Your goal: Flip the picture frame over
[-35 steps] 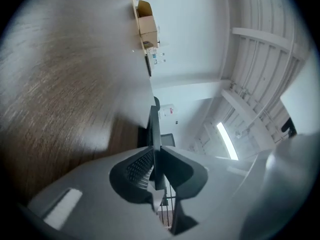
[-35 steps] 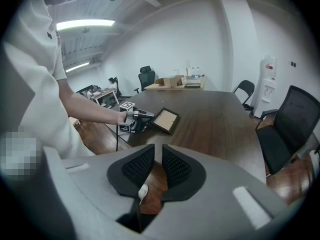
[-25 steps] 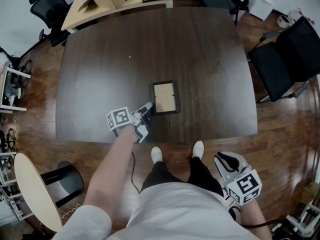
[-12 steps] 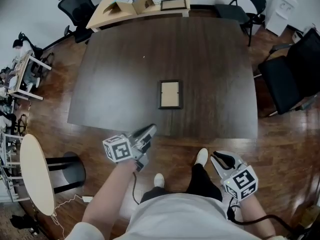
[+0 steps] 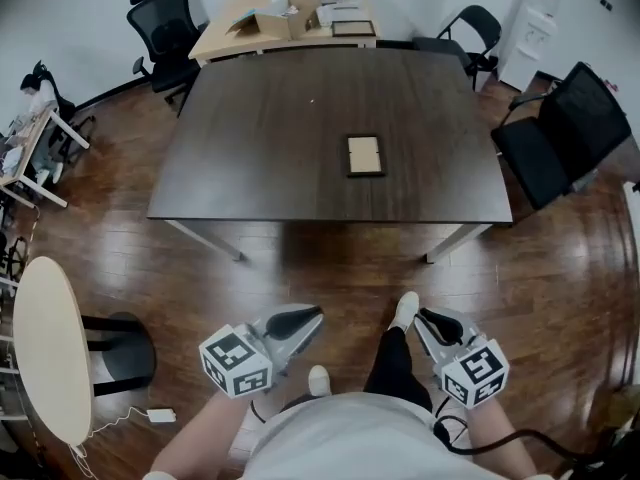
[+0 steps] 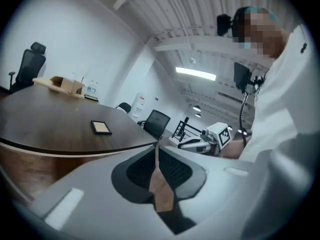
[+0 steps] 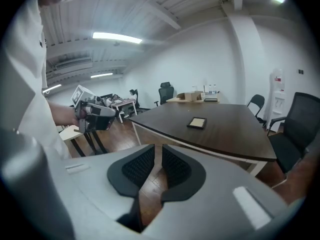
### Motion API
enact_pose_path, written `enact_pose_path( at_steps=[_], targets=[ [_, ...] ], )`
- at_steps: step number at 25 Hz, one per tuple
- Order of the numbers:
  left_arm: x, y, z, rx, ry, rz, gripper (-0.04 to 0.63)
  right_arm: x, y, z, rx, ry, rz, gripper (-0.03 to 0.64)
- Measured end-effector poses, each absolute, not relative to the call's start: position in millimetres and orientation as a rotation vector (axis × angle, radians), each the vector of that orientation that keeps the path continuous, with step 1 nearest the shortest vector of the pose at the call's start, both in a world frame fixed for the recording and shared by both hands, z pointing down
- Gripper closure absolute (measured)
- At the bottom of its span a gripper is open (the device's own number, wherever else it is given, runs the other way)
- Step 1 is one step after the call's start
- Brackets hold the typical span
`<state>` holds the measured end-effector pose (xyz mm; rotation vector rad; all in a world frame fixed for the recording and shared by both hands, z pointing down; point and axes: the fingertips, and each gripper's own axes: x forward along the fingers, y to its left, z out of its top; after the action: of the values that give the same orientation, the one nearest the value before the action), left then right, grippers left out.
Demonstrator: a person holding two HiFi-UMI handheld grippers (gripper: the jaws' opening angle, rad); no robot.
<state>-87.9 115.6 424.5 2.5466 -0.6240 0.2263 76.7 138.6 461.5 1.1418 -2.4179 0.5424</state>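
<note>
The head view alone showed the whole dark table (image 5: 260,148) from above, with a light wooden desk (image 5: 290,18) against its far edge and a black chair (image 5: 560,128) off its right corner. In that view both tools hung over the wooden floor, well apart from the table's near edge: the left gripper (image 5: 312,313) and the right gripper (image 5: 425,315), either side of the person's shoes.

The gripper views saw the table from low and side-on, and they gave what the overhead view could not. In the left gripper view, the left gripper (image 6: 156,146) had its pads pressed together at the tips, with nothing between them. The right gripper (image 6: 192,144) showed beyond the table's end, beside the person's white sleeve. In the right gripper view, the right gripper (image 7: 158,146) had its pads drawn close, with only a thin slit of floor between them and nothing held. The left gripper (image 7: 107,113) appeared out past the table's near corner.

The picture frame (image 5: 364,155) lay flat on the table, near its middle and a little toward the near edge. Its pale panel faced up inside a dark border. Its long axis ran from the table's near edge toward its far edge. Both gripper views also caught the frame lying flat there (image 6: 101,127) (image 7: 197,123).
</note>
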Motion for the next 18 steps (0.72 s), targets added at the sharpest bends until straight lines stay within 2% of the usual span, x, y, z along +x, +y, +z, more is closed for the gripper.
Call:
enact_pose_path(
  at_steps=[8,18],
  targets=[
    [-121,209,410,2.651,-0.578,0.306,0.572,31,233,428,1.149,-2.407,0.472,0.555],
    [-74,259,377,2.675,-0.592,0.201,0.572,62,287,394,1.147,-2.440,0.362,0.558]
  ],
)
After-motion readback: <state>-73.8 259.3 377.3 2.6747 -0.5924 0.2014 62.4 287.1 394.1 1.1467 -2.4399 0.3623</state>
